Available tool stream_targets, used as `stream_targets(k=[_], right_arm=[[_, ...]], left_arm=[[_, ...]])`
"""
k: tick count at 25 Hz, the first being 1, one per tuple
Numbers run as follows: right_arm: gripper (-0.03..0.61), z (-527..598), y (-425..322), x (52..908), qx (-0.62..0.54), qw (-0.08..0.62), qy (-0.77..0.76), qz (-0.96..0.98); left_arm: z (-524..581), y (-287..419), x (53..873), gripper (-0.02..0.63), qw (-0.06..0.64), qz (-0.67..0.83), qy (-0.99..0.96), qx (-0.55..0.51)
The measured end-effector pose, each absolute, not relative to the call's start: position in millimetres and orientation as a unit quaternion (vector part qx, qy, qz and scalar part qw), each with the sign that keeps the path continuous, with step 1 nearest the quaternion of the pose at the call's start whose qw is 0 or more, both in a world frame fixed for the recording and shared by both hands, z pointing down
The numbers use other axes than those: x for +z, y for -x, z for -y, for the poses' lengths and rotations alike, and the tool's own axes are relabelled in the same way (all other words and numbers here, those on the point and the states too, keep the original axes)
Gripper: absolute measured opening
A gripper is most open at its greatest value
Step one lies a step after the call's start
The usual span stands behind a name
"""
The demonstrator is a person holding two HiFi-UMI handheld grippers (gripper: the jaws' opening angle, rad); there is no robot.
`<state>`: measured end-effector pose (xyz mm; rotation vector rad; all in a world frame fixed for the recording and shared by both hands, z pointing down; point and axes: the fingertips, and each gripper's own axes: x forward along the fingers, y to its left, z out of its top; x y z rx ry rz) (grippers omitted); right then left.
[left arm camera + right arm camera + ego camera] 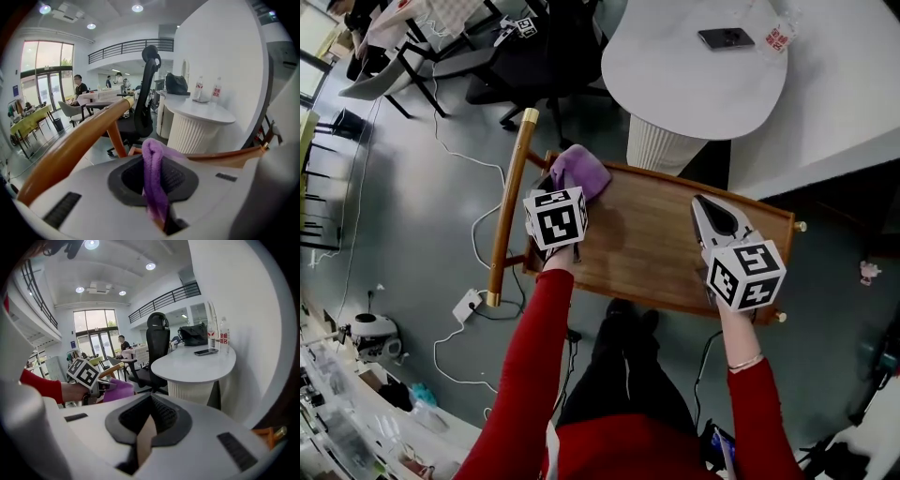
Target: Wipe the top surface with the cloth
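A purple cloth lies bunched at the far left corner of the wooden cart top. My left gripper reaches onto that corner and is shut on the cloth. In the left gripper view a fold of the cloth stands pinched between the jaws. My right gripper hovers over the right part of the top, jaws shut and holding nothing. In the right gripper view only a thin sliver of wood shows between its pads, and the cloth with the left gripper appears at the left.
The cart's wooden handle bar runs along its left side. A white round table with a phone stands just beyond the cart. An office chair is at the far left. A power strip and cables lie on the floor.
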<state>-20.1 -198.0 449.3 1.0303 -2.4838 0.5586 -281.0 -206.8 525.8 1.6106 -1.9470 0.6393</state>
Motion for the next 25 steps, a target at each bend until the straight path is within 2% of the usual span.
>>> stream_targets(k=[9,15,25], right_arm=[[0.005,166,-11,415,0.191,0.162,-0.393,0.885],[0.005,111,-35,375,0.187,0.097,-0.396,0.894],[0.005,49,-81,333,0.14,0.027,-0.44,0.886]], left_arm=[[140,248,447,0.049,0.194,0.693,-0.676,0.159],[82,191,382,0.049,0.116,0.623,-0.764,0.121],[52,96,359,0.049,0.059,0.543,-0.83,0.111]])
